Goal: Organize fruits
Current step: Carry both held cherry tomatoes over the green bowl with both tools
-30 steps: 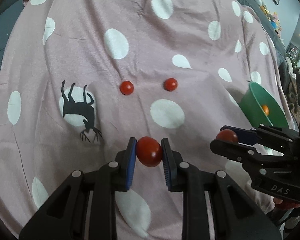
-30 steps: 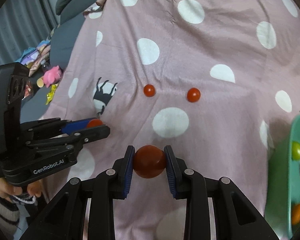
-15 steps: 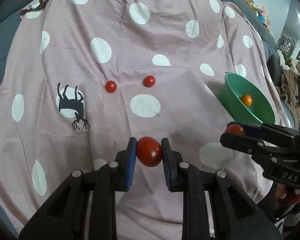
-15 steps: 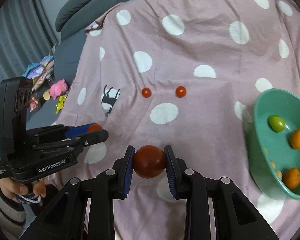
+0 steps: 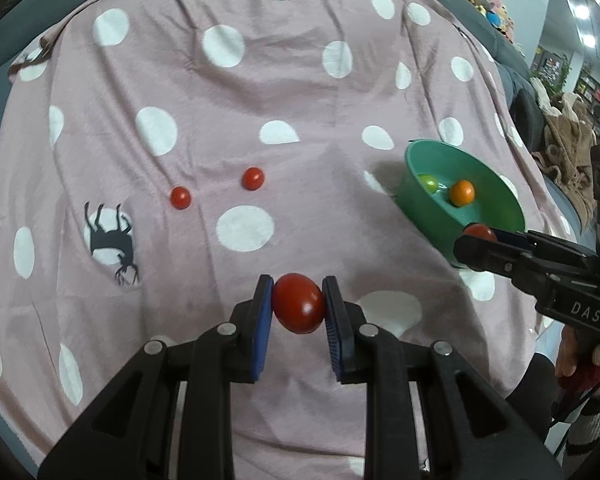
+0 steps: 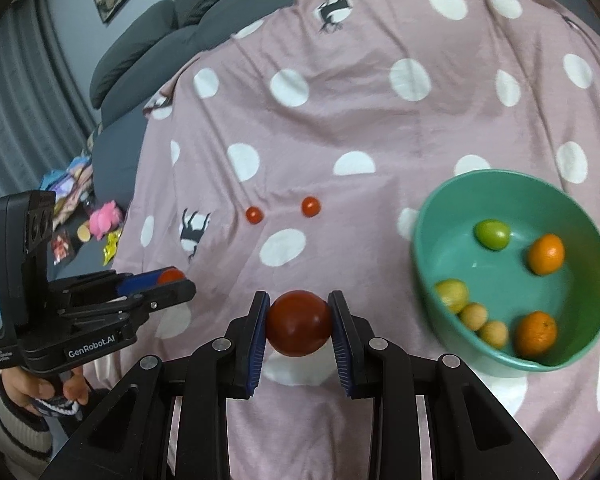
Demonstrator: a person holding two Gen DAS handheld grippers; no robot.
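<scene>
Left gripper (image 5: 298, 309): black two-finger tool, blue pads clamped on a dark red oval tomato (image 5: 298, 309), held above the cloth.
Right gripper (image 6: 299, 323): same build, pads pressed on a round dark red tomato (image 6: 299, 323).
Left hand (image 6: 44, 390): wraps the handle.
Right hand (image 5: 584, 354): grips the handle.

We find two cherry tomatoes, one (image 6: 254, 215) left of the other (image 6: 311, 206), side by side but apart on the blanket (image 6: 340, 120). The bowl (image 6: 428, 216) stands on the blanket well to their right. In it lie two oranges (image 6: 546, 254) (image 6: 536, 333), one behind the other, a lime (image 6: 492, 234) at the back and three small fruits (image 6: 476, 316) clustered at the near left wall.
</scene>
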